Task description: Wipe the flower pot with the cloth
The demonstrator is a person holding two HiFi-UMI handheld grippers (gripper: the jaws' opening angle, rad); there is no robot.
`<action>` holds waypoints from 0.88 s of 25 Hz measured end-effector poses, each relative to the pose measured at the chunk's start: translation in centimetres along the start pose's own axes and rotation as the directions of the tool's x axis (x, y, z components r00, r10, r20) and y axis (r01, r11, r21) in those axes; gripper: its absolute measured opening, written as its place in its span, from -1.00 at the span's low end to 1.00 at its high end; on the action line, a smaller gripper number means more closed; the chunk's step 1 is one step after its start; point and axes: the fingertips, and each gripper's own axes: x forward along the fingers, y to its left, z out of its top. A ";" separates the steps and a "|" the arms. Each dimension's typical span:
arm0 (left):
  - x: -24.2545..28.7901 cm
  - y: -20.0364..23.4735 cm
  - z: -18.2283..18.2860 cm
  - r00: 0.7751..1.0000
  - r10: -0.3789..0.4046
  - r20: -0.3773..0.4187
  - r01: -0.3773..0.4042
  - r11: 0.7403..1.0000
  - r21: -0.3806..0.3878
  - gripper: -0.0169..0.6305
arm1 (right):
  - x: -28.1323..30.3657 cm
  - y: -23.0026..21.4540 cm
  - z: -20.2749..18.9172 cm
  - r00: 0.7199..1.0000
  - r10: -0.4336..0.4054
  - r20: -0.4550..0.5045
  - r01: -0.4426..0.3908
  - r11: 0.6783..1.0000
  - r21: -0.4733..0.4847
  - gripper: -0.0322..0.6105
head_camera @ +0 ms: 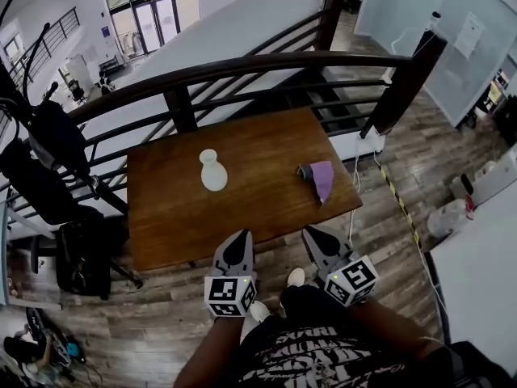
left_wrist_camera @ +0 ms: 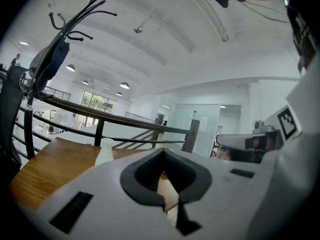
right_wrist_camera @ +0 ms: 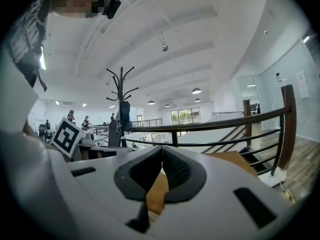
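The flower pot [head_camera: 213, 170] is a small white vase that stands upright left of centre on the brown wooden table [head_camera: 186, 217]. The crumpled purple cloth [head_camera: 318, 177] lies near the table's right edge. Both grippers hover just short of the table's near edge, apart from pot and cloth. My left gripper [head_camera: 242, 234] has its jaws together with nothing in them, and so does my right gripper [head_camera: 308, 231]. In the left gripper view the shut left gripper [left_wrist_camera: 162, 151] half hides the pot [left_wrist_camera: 103, 151]. The right gripper view shows the shut right gripper [right_wrist_camera: 162, 148] over the table [right_wrist_camera: 235, 160].
A dark curved railing [head_camera: 242, 67] runs behind the table, with a stairwell beyond it. A coat rack with dark clothes [head_camera: 44, 148] and a black chair [head_camera: 85, 257] stand to the left. A white counter [head_camera: 485, 273] is at the right, and a cable [head_camera: 354, 192] hangs past the table's right edge.
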 end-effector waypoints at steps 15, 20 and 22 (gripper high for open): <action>8.0 4.4 -0.9 0.993 0.053 -0.103 -0.050 0.998 0.028 -0.95 | 9.1 -6.3 -1.3 0.998 0.067 -0.009 -0.066 0.996 0.054 -0.90; 12.2 6.0 -0.7 0.989 0.059 -0.134 -0.054 0.998 0.037 -0.95 | 12.3 -10.0 -1.6 0.997 0.072 -0.036 -0.070 0.995 0.066 -0.90; 14.3 6.1 -0.6 0.988 0.045 -0.146 -0.039 0.998 0.045 -0.95 | 13.3 -11.7 -1.7 0.996 0.066 -0.053 -0.063 0.996 0.056 -0.90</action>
